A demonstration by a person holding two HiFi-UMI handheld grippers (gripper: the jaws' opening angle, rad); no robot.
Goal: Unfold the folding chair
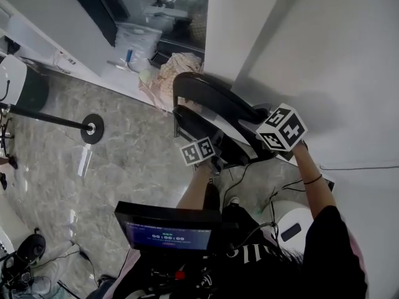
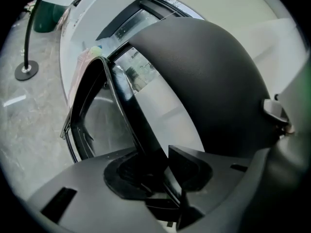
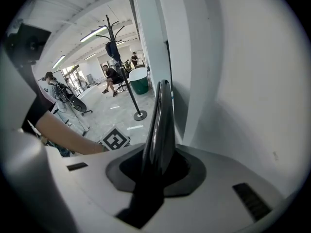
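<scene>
Jaws clamp chair, L gripper, R gripper

Expect bright, even light throughout. Beyond your right gripper, ceiling strip lights glare, and the folding chair carries a sheen. Around your left gripper, black surfaces lose detail. Both gripper views warp and blacken at their corners.

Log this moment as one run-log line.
phase: grasp | left tongs: shut on folding chair frame | right tongs: shut on its edge | chair: by white wall
</scene>
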